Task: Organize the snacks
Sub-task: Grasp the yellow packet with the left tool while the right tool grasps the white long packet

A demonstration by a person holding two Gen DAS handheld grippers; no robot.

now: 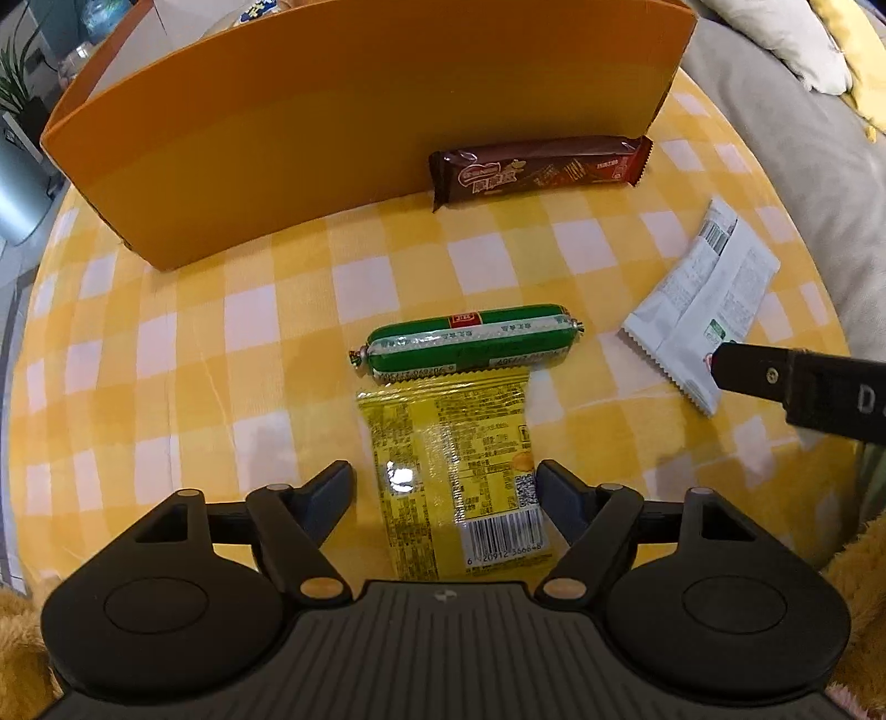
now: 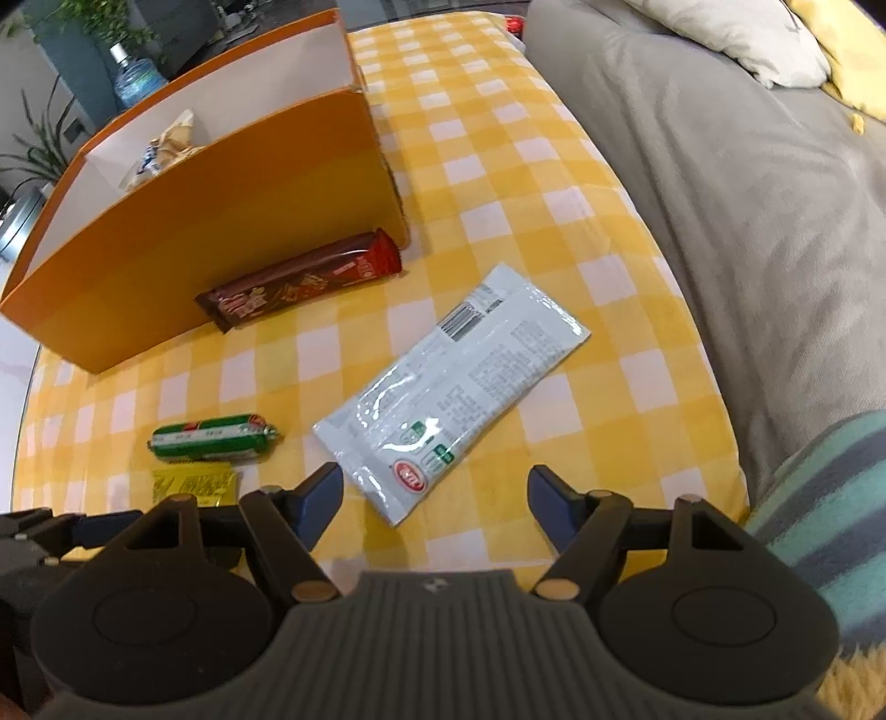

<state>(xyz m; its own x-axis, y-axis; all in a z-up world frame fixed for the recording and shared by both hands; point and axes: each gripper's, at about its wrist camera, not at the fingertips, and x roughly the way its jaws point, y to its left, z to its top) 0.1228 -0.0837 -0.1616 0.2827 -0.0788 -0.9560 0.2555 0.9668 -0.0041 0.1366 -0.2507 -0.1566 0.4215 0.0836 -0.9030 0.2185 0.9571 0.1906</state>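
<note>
Tablecloth [image 1: 166,354] [image 2: 498,183]: yellow-and-white check, covers the whole table; all loose snacks lie on it.
Sofa [image 2: 720,194]: grey, along the table's right edge; pale cushion [image 2: 736,39] on top.
Orange box [image 1: 332,127] [image 2: 210,232]: open-top cardboard, white inside, stands at the far left of the table; some wrapped snacks [image 2: 166,147] already inside, type unclear.
White snack pouch [image 1: 703,299] [image 2: 448,387]: flat, back side up, barcode at the far end, red logo at the near end; lies diagonally, near corner between the right gripper's fingers.
Chocolate wafer bar [image 1: 537,169] [image 2: 304,279]: brown wrapper with a red end, lies along the foot of the box's front wall, touching or just beside it.
Yellow snack packet [image 1: 459,476] [image 2: 194,484]: printed side up, barcode at the near end; far edge touches the sausage.
Green sausage stick [image 1: 470,343] [image 2: 213,437]: clipped ends, lies crosswise between packet and box, well apart from the box.
Left gripper [image 1: 443,493]: jaws wide apart, fingers either side of the yellow packet's near half, holding nothing; contact with the packet unclear.
Right gripper [image 2: 432,493]: jaws wide apart, holding nothing, low over the white pouch's near end.
</note>
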